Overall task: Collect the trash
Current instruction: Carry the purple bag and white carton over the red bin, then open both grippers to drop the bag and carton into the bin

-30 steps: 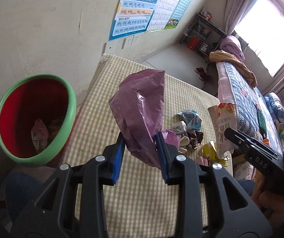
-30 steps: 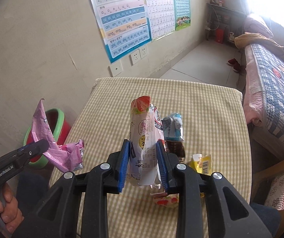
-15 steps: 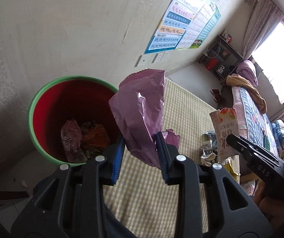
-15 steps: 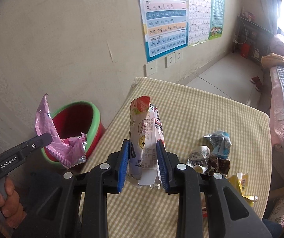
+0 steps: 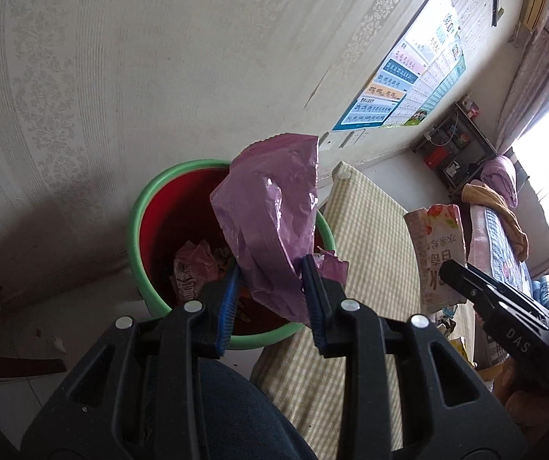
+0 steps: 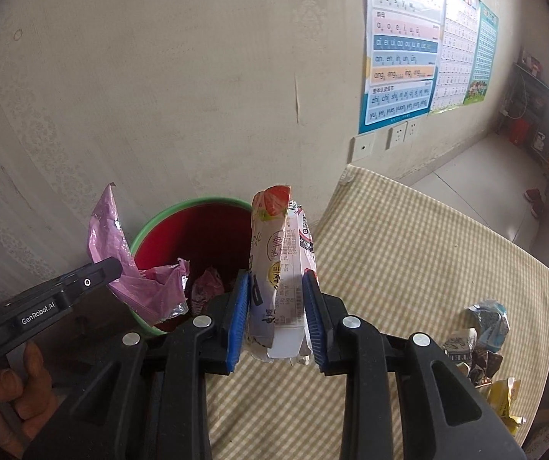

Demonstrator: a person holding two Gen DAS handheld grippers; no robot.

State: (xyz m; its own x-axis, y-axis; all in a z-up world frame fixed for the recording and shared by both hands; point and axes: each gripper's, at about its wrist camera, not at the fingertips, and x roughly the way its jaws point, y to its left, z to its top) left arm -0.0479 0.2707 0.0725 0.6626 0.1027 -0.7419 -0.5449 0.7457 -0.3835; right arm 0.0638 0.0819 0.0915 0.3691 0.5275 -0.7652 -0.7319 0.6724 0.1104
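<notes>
Clamping a crumpled purple plastic wrapper (image 5: 274, 226), the left gripper (image 5: 270, 299) holds its blue-padded jaws narrowly parted, with the lower end of the wrapper pinched between them and the rest standing up past the fingertips. In the left wrist view the wrapper hangs in front of the round red bucket with a green rim (image 5: 148, 207), which stands on the floor against the pale wall, just beside the near corner of the table covered in a yellow-and-white checked cloth (image 5: 374, 237). Inside the bucket lie a crumpled pink wrapper (image 5: 192, 264) and other scraps too small to tell apart.

The right gripper (image 6: 276, 314) has its jaws drawn in on a tall white snack packet with a red strawberry print at the top (image 6: 280, 264); the packet stands upright between the blue pads, its lower edge poking out just behind them and its top well above them. In the right wrist view the packet is seen over the table edge that borders the bucket, and it overlaps the bucket's right rim.

Farther from the bucket, near the table's right side, a small heap of leftover trash lies on the cloth: crumpled blue-and-white wrappers (image 6: 485, 326), a dark brown one, and a yellow packet (image 6: 506, 402). A person's hand (image 6: 10, 391) grips the left tool's handle at the lower left of the right wrist view.
</notes>
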